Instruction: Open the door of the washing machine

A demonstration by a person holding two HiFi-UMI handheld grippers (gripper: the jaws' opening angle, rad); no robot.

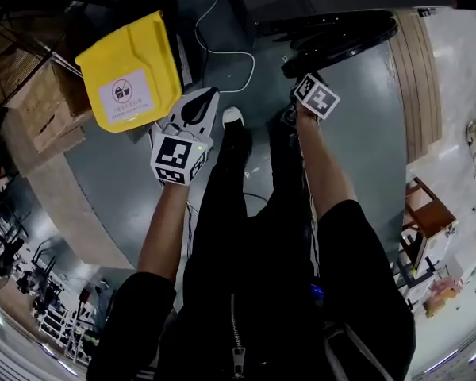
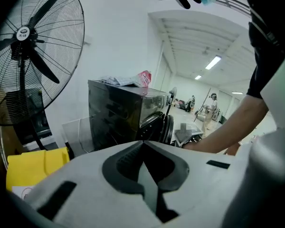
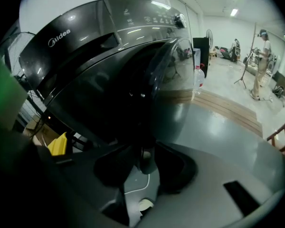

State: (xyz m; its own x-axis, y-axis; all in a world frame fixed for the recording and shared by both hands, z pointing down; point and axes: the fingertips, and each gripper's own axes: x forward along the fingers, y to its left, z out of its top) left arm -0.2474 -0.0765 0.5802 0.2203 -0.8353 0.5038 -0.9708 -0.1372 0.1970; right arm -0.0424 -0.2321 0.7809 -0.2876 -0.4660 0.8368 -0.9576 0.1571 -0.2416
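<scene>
The left gripper (image 2: pixel 143 145) has its jaws together, holding nothing. Behind it stand a big fan (image 2: pixel 24 49), a yellow bin (image 2: pixel 31 169) and a dark washing machine (image 2: pixel 116 115).

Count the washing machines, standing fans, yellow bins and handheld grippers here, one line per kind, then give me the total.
washing machine: 1
standing fan: 1
yellow bin: 1
grippers: 2, the left gripper and the right gripper
Total: 5
</scene>
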